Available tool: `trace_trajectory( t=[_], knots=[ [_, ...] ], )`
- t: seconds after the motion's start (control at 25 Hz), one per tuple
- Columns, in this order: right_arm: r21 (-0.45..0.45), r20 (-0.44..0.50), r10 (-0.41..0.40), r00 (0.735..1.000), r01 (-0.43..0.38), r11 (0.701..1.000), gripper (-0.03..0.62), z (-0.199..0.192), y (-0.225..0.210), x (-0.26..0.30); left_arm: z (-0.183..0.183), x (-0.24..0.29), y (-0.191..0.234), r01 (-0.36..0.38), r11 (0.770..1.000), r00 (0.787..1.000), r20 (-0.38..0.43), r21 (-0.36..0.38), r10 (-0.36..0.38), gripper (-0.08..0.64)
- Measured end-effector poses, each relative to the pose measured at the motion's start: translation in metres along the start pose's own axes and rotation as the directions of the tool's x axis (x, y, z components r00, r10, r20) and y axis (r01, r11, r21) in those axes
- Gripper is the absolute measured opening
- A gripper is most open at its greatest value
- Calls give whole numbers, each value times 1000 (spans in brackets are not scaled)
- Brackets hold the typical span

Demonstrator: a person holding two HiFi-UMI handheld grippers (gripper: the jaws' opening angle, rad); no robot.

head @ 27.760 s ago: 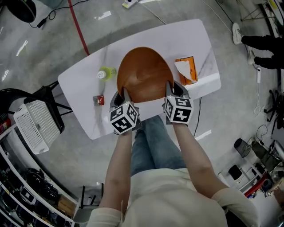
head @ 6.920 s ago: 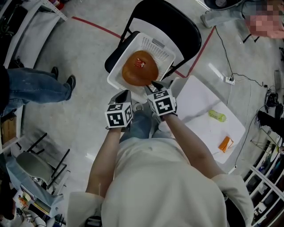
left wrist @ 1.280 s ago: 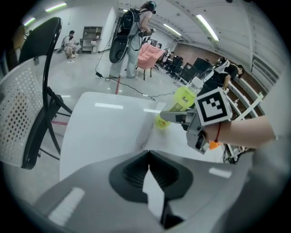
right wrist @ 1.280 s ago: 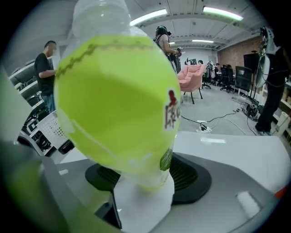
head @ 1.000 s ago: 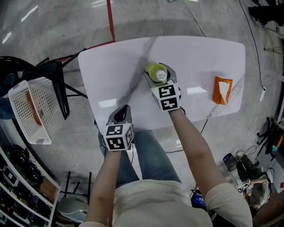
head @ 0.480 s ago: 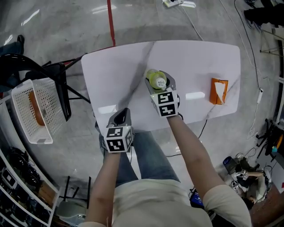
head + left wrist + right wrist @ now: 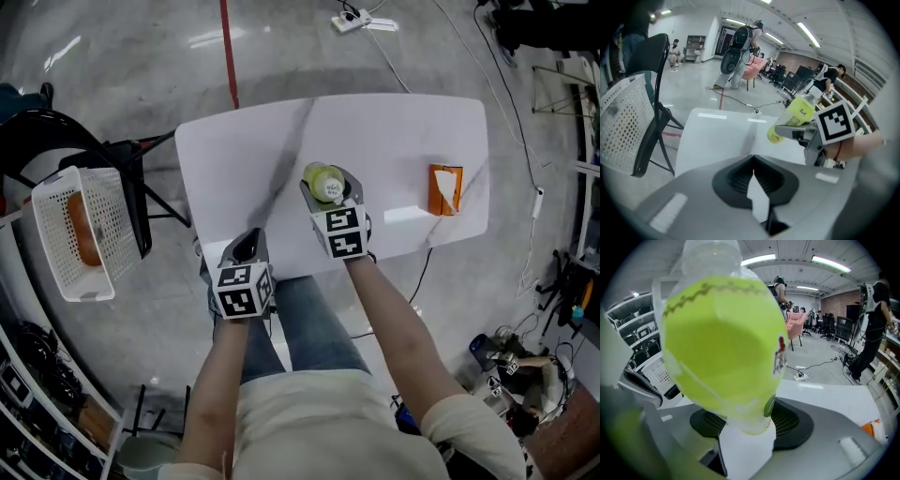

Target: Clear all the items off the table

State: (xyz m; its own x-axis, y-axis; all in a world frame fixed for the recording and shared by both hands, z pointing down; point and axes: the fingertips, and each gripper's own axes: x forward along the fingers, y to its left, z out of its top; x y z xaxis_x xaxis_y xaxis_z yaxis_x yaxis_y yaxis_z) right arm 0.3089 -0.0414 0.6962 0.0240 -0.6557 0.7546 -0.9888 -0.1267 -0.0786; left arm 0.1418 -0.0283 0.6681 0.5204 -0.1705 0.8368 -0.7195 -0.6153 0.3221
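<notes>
A yellow-green bottle hangs above the white table, with my right gripper shut on it. In the right gripper view the bottle fills the space between the jaws. From the left gripper view the same bottle shows tilted over the table. My left gripper is at the table's near edge, shut with nothing in it. An orange tissue pack lies on the table's right part.
A white basket rests on a black folding chair to the left of the table, with a brown bowl inside. Shelves line the lower left. Cables run on the floor beyond the table, and people stand further off.
The right gripper has lifted the bottle and drawn it back toward the table's near edge. The left gripper has risen a little and stays shut.
</notes>
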Motion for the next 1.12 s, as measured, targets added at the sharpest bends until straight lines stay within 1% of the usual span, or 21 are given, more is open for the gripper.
trace_trajectory(
  t=[0.32,0.52,0.84,1.12],
  knots=[
    [24,20,-15,1000,14,1000,279,16,18,-39,15,-33,-6,11,1000,999,42,1,-11,9],
    [46,30,-25,999,23,999,279,25,29,-61,19,-52,-8,14,1000,998,63,4,-14,9],
    [70,51,-20,999,17,997,279,49,57,-94,27,-82,2,19,1000,996,90,-9,-18,9],
    [26,69,0,998,-2,1000,279,71,93,-125,39,-117,12,26,999,992,123,24,-29,9]
  ],
)
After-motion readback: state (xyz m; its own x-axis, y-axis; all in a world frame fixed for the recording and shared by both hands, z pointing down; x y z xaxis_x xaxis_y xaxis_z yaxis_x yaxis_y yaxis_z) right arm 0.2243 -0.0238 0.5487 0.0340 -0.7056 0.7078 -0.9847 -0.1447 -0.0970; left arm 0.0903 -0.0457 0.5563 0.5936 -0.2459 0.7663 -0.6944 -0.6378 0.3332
